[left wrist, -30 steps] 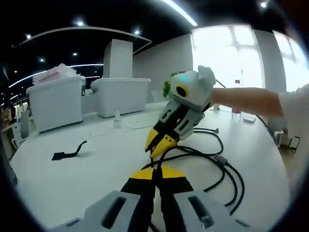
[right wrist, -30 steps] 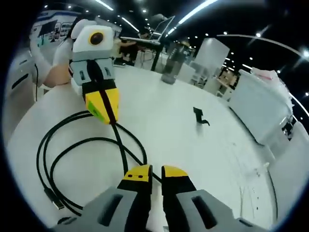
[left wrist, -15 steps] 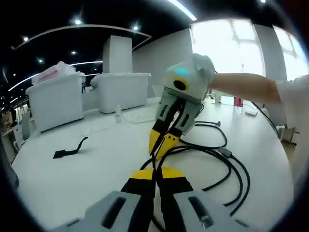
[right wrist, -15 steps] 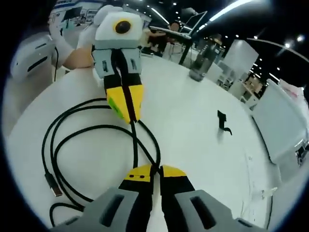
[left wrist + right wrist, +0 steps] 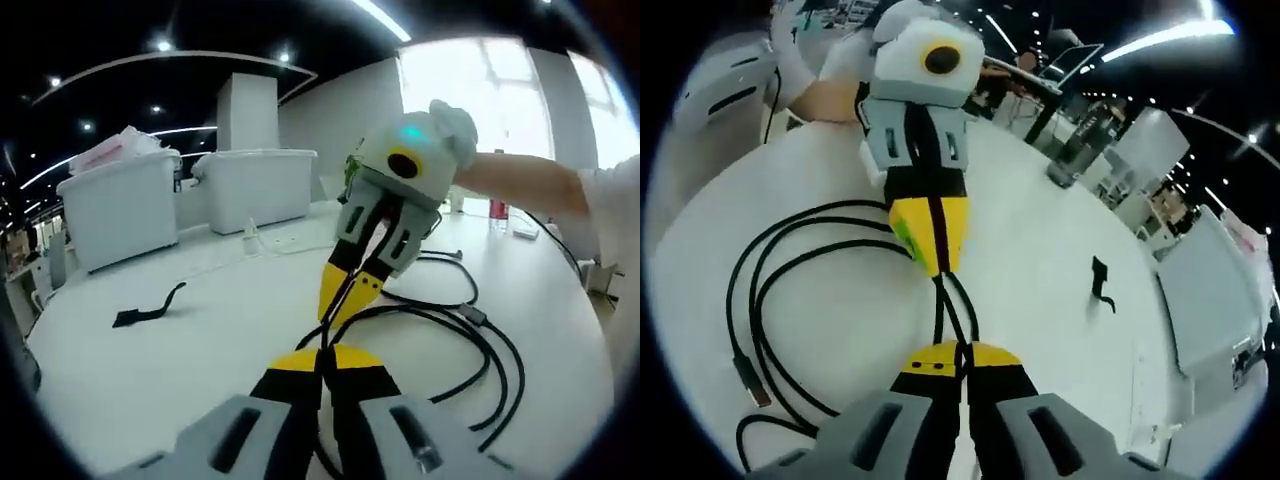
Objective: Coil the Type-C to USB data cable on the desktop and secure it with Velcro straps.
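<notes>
Cable [image 5: 470,330]: thin, black, limp. Judged light and floppy, with some springiness in the loops, so it will likely want to uncoil if let go. The jacket looks smooth and may slide through shut jaws unless pinched firmly. Best hold, by my reading: on the cord itself, where the strands of the coil cross or bunch, not on the plug ends.

Left hand-held gripper [image 5: 322,356]: jaws closed together, a black strand of the cable pinched between the yellow tips. In the right gripper view the same gripper [image 5: 937,266] comes in from above, its tips pressed together on the cord.

Right hand-held gripper [image 5: 962,352]: jaws closed as well, with the cord caught at the tips. In the left gripper view it [image 5: 350,303] points down towards the left one's tips, and the two are nearly touching, with a short run of cord between them.

Where the cable [image 5: 770,290] lies: from the pinch point the rest runs out in several loose loops on the white table [image 5: 1040,260], to the left of the right gripper's jaws and to the right of the left gripper's jaws. A plug [image 5: 748,381] lies flat at the loops' outer edge, left of the right jaws.

Strap [image 5: 145,312]: a small dark strip, well off to the left of the left gripper, lying loose on the table and apart from the cable. It also shows as a strap [image 5: 1100,285] to the right beyond the right gripper. Not yet applied.
</notes>
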Demonstrator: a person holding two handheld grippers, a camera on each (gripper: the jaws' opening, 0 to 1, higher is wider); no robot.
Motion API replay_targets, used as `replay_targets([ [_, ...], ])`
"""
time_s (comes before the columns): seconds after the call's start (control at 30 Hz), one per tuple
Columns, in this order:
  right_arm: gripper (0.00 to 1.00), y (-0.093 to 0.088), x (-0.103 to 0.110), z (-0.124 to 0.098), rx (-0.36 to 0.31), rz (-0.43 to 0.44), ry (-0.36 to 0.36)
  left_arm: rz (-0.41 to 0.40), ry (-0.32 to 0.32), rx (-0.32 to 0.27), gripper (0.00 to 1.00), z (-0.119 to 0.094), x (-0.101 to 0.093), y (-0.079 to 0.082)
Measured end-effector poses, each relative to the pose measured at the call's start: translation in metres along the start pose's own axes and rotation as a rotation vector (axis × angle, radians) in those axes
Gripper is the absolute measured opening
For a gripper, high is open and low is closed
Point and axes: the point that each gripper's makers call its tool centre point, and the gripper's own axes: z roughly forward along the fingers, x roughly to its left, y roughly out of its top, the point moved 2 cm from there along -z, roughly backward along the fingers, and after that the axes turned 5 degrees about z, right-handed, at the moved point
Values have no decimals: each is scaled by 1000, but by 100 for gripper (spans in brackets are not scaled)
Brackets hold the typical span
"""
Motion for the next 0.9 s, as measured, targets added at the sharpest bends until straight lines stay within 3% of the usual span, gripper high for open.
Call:
replay_targets([
  [0.07, 1, 3, 0, 0, 2, 7, -6, 67, 14, -6, 5, 0, 1, 2],
  [0.23, 2, 8, 3, -1, -3, 30, -10, 97, 25, -34, 10, -2, 3, 5],
  [0.4, 1, 14, 2, -9, -14, 24, -28, -52, -51, -104, 18, -9, -9, 18],
  [0.53, 1, 11, 3, -9, 2, 15, -34, -74, -59, -107, 26, -11, -7, 19],
  [0.67, 1, 14, 0, -10, 5, 5, -41, 22, -19, 4, 27, -3, -7, -1],
  [0.77, 1, 25, 8, -11, 19, -88, -55, 141, 41, 27, 19, -2, -3, -2],
  [0.83, 1, 31, 15, -11, 23, -110, -55, 158, 47, 29, 11, -2, -5, -1],
  [0.9, 1, 34, 18, -14, 22, -122, -57, 184, 60, 34, 9, -4, -4, -1],
])
